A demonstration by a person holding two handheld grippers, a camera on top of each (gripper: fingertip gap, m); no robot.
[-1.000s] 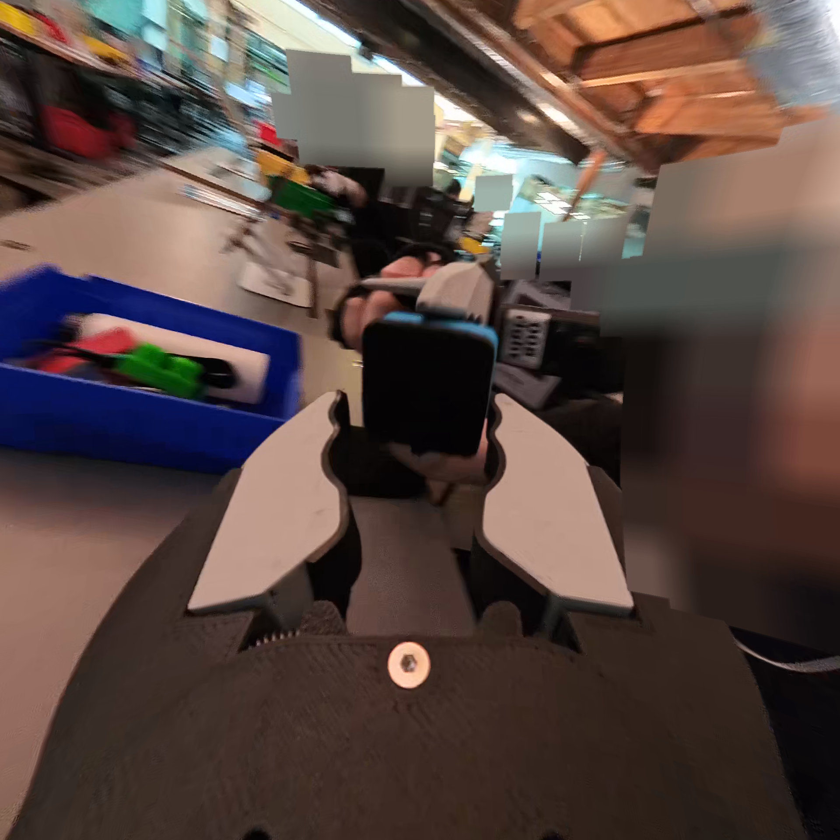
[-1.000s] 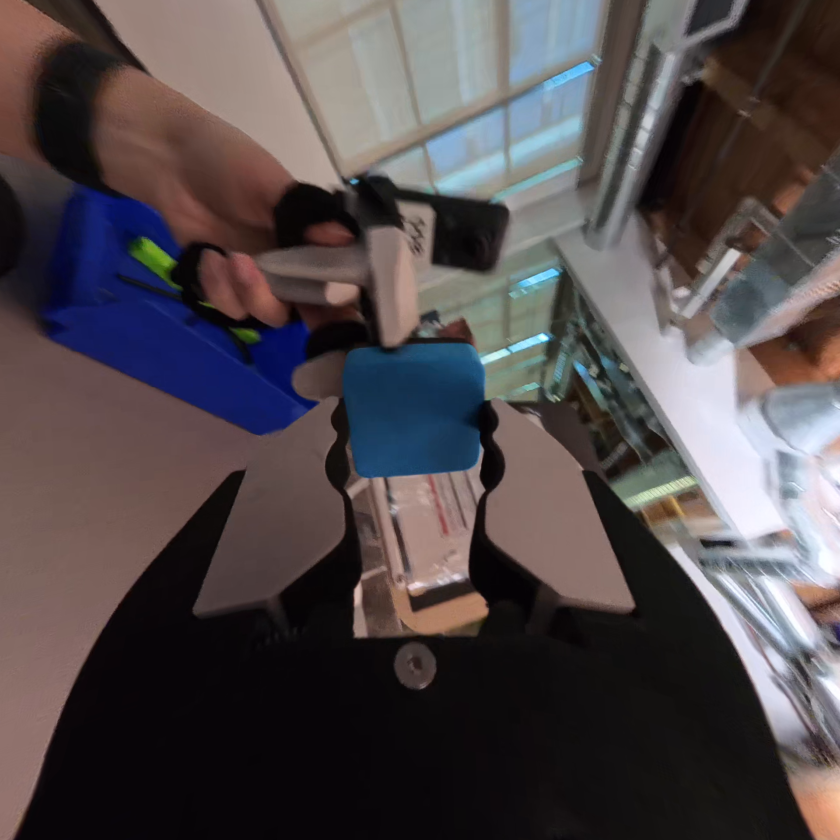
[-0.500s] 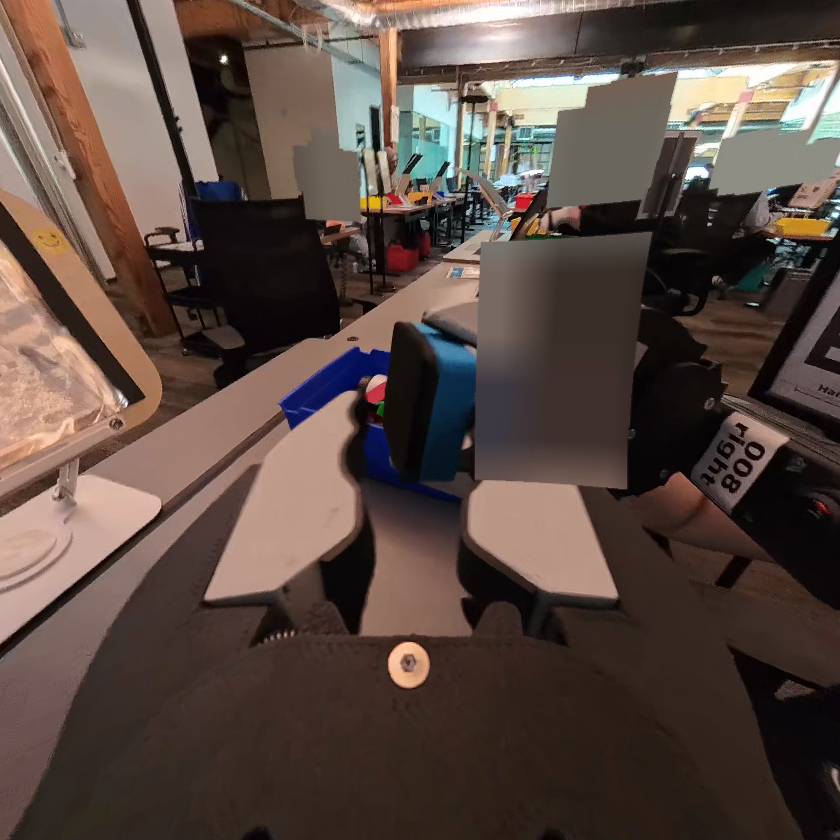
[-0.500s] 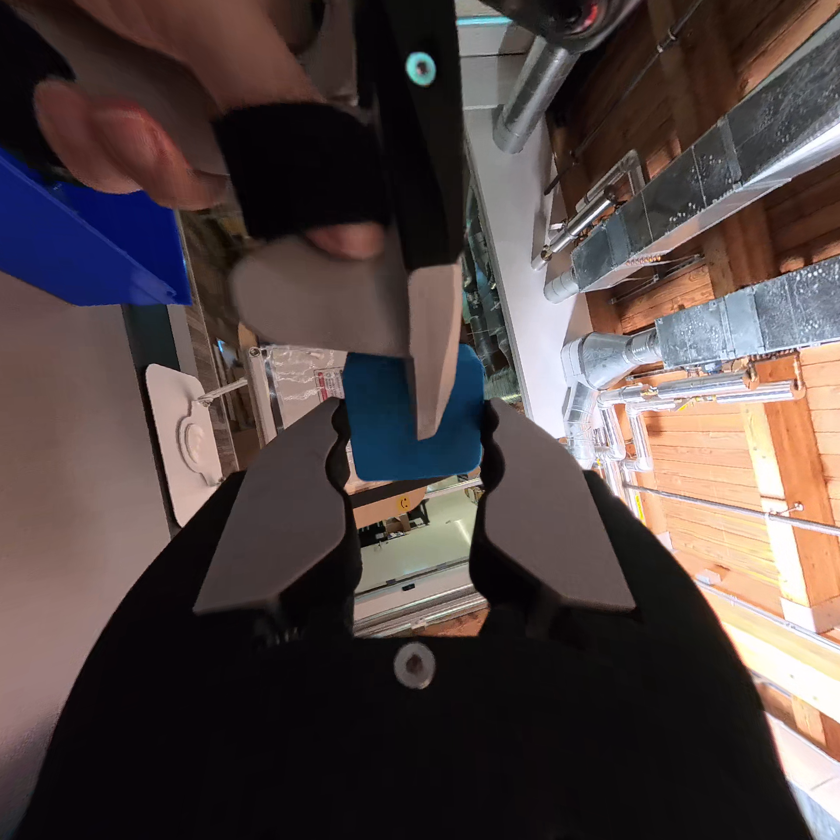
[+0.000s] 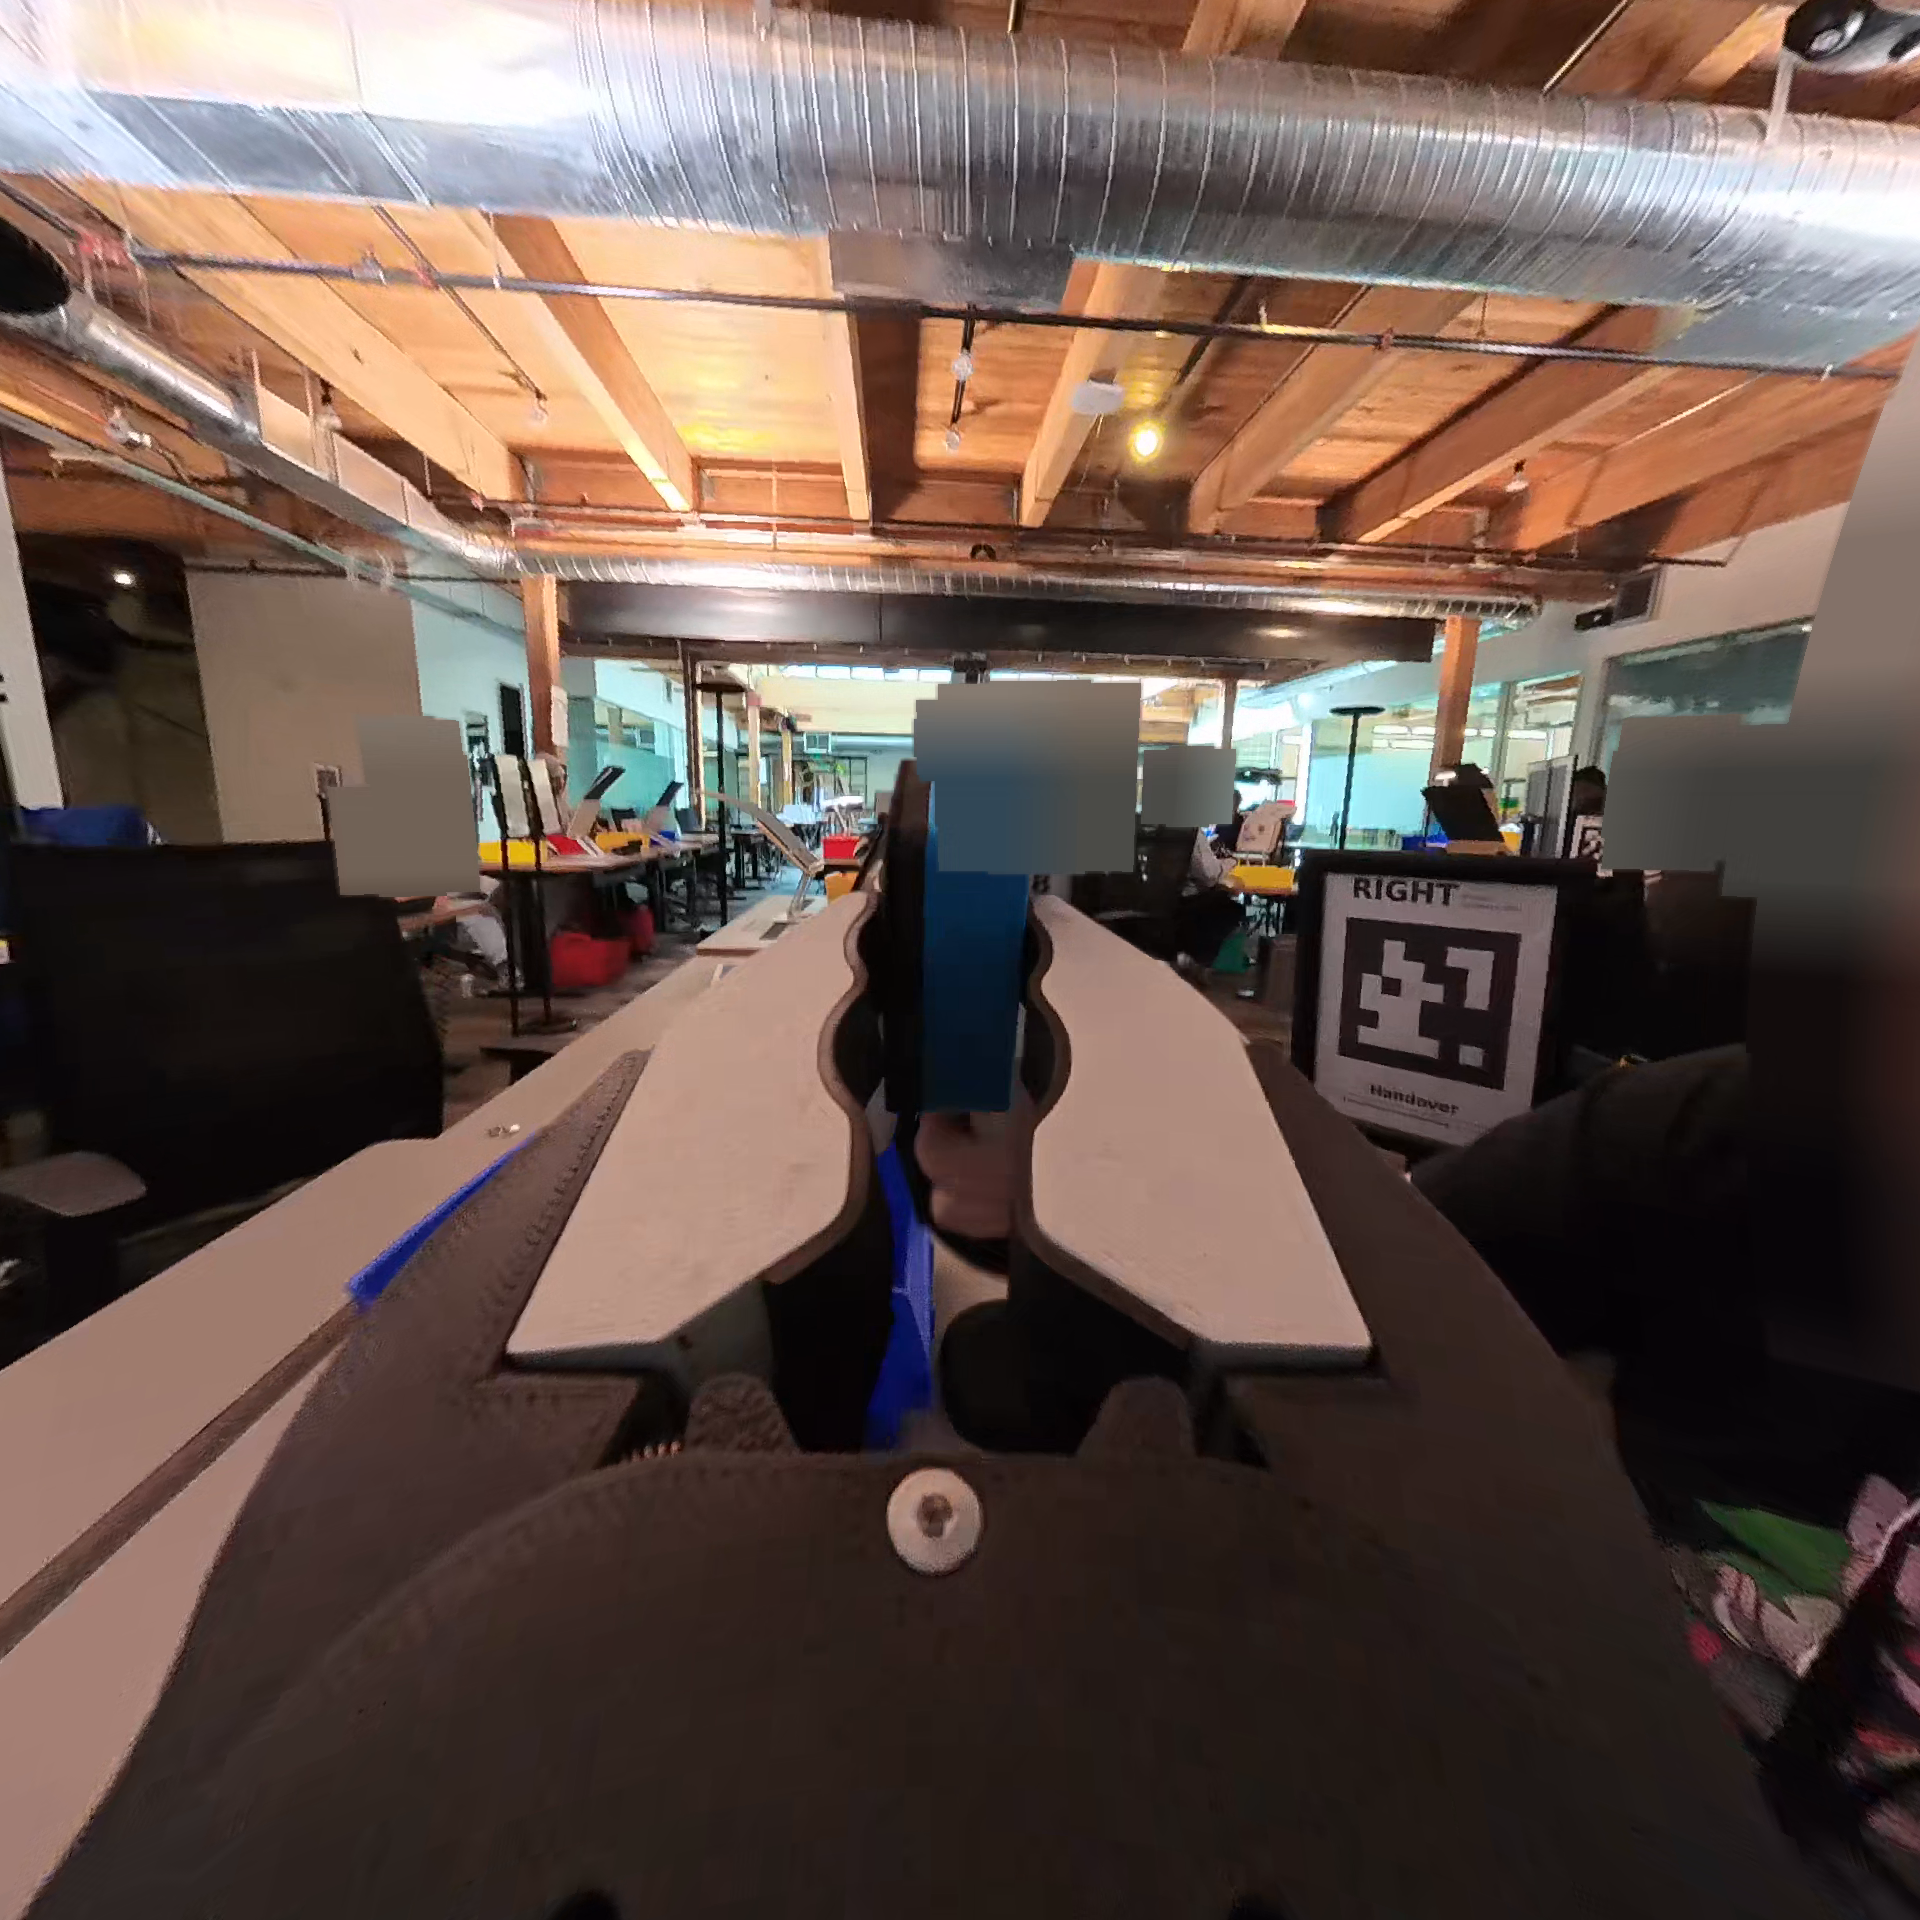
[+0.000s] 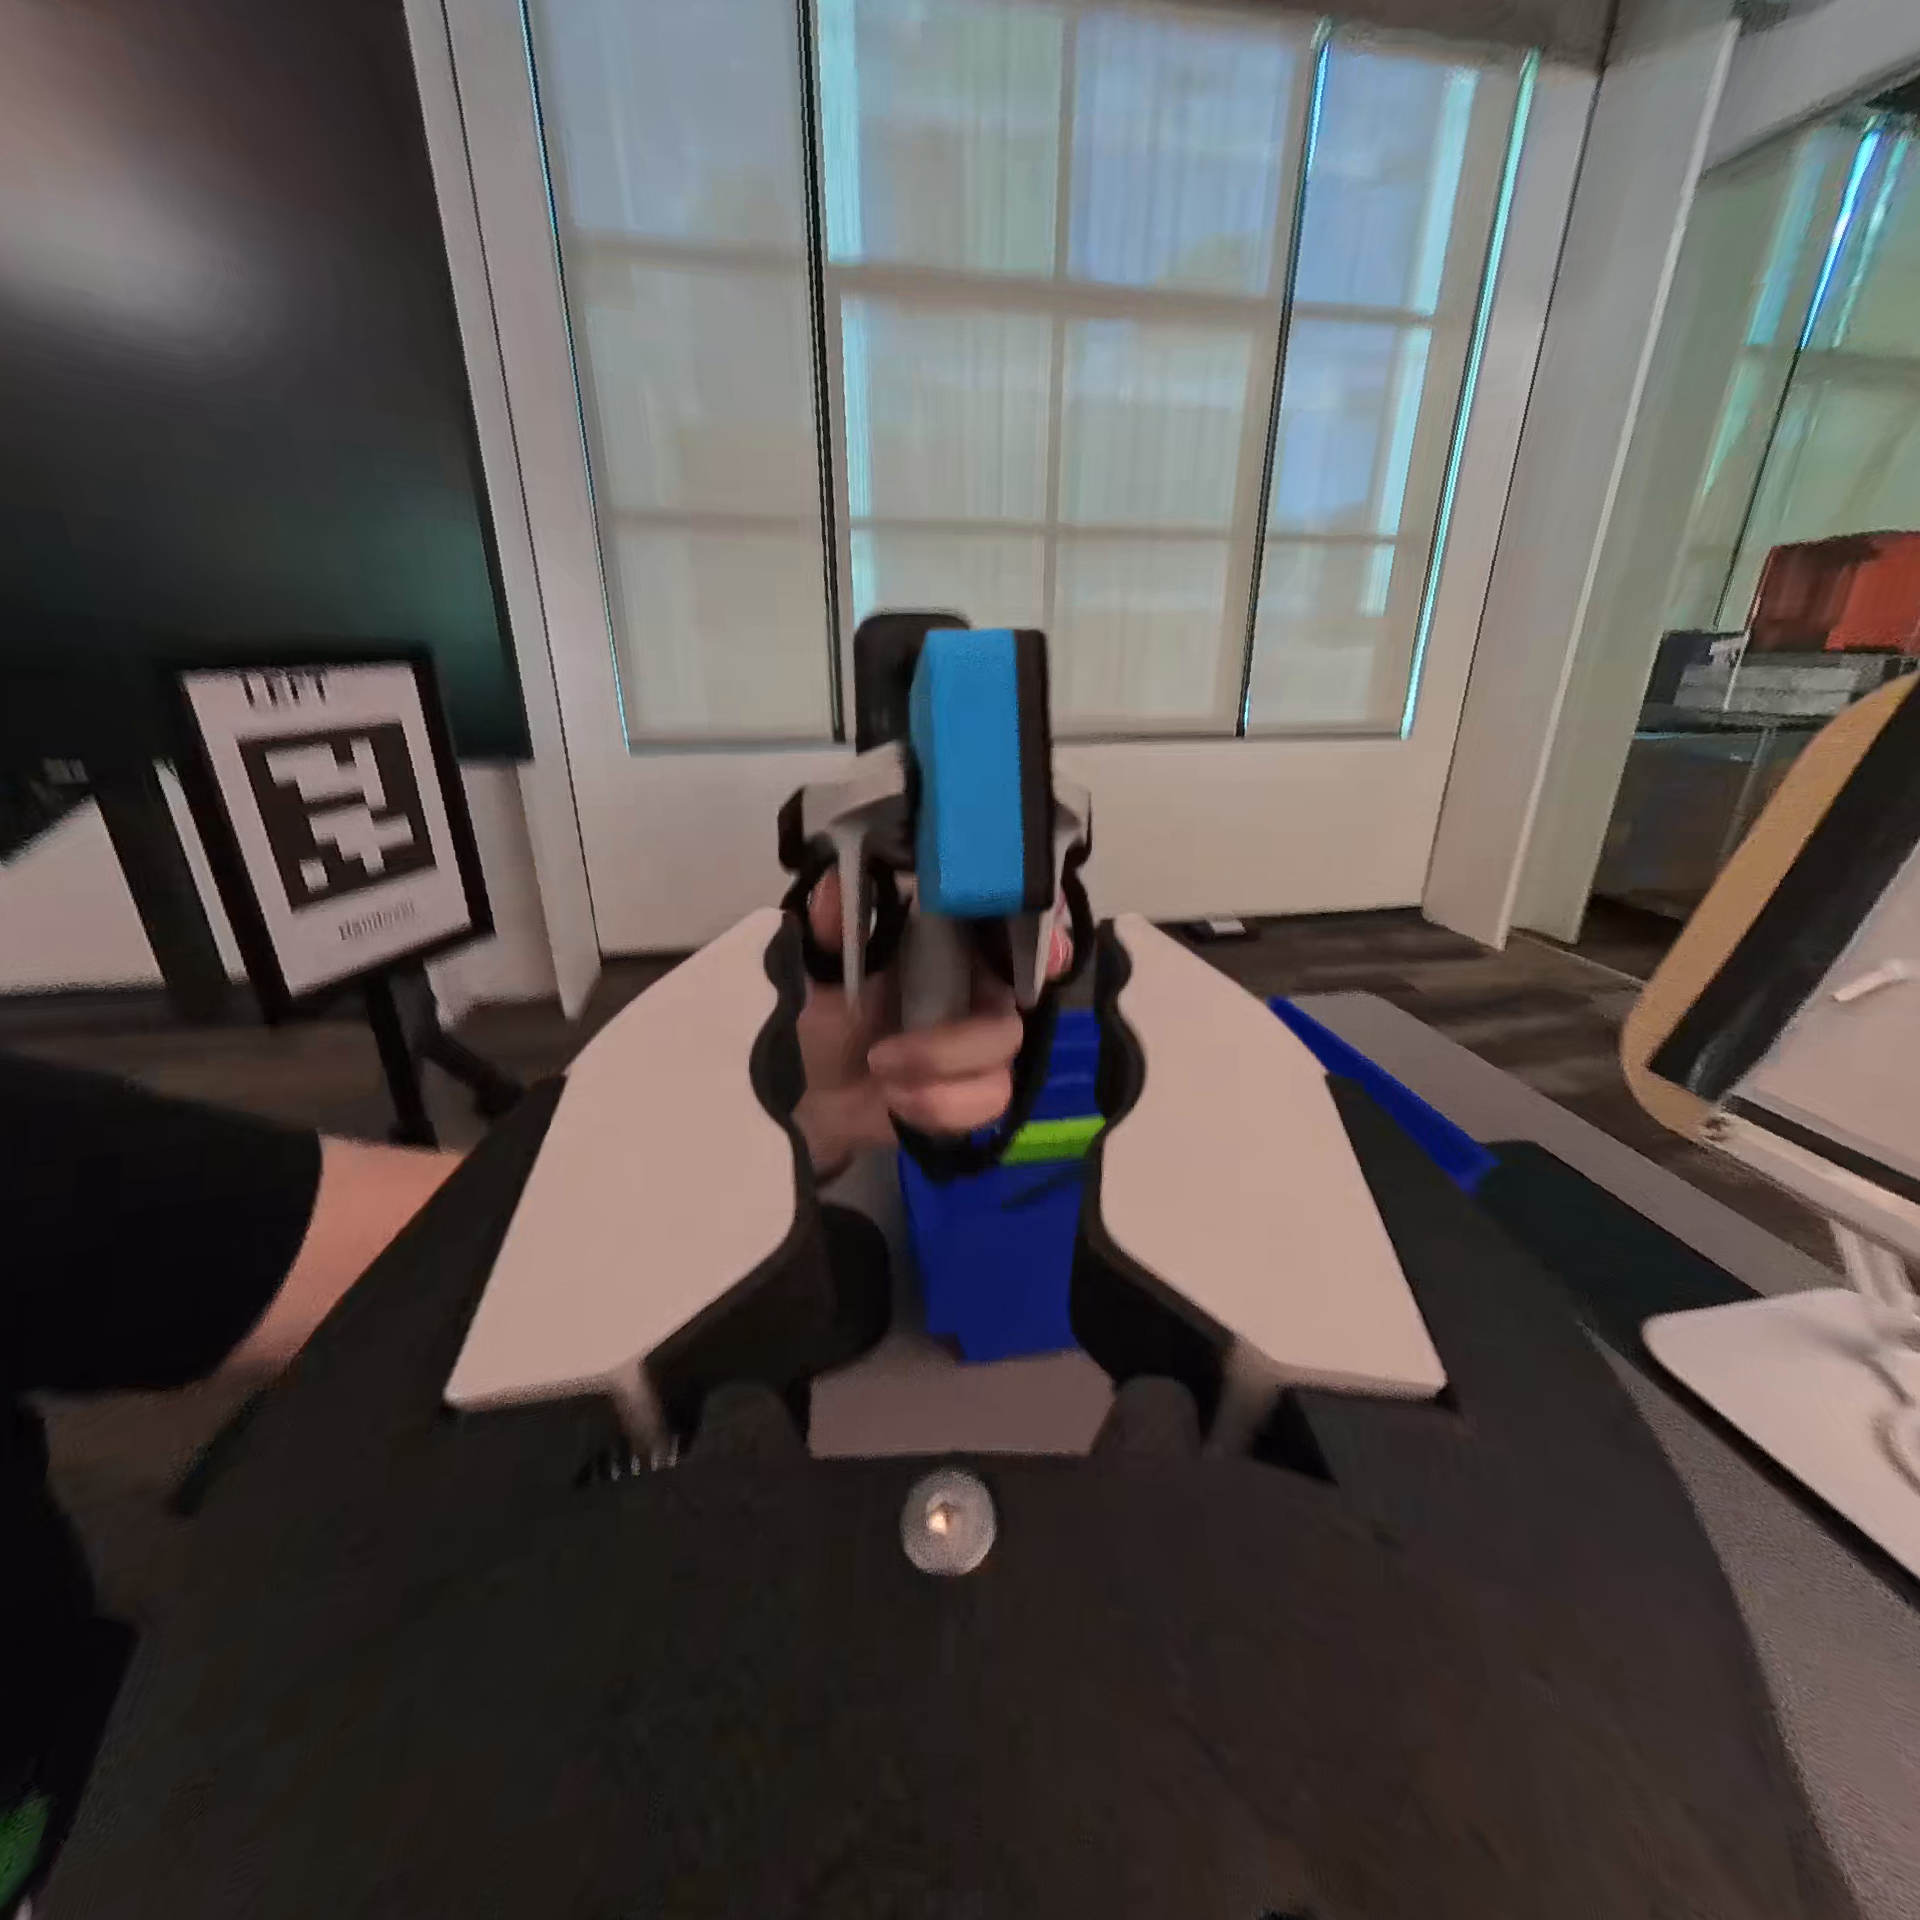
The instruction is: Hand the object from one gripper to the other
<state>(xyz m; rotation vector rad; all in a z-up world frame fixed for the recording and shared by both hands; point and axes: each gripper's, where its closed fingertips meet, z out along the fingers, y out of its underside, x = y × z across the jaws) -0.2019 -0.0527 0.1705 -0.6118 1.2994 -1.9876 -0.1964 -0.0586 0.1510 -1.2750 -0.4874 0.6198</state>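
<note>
The left gripper (image 5: 948,997) is closed narrow on a blue and black block (image 5: 971,997), which stands on edge at the centre of the left wrist view, pinched between both fingertips. In the right wrist view the same block (image 6: 977,774) sits just above centre, held by the other gripper with a hand (image 6: 914,1049) below it. The right gripper (image 6: 940,997) is spread wide and holds nothing; the block lies beyond its tips. A blue bin (image 6: 987,1247) shows between its fingers on the table (image 6: 1558,1122), and a framed black-and-white marker sign (image 6: 332,821) stands at the left
</note>
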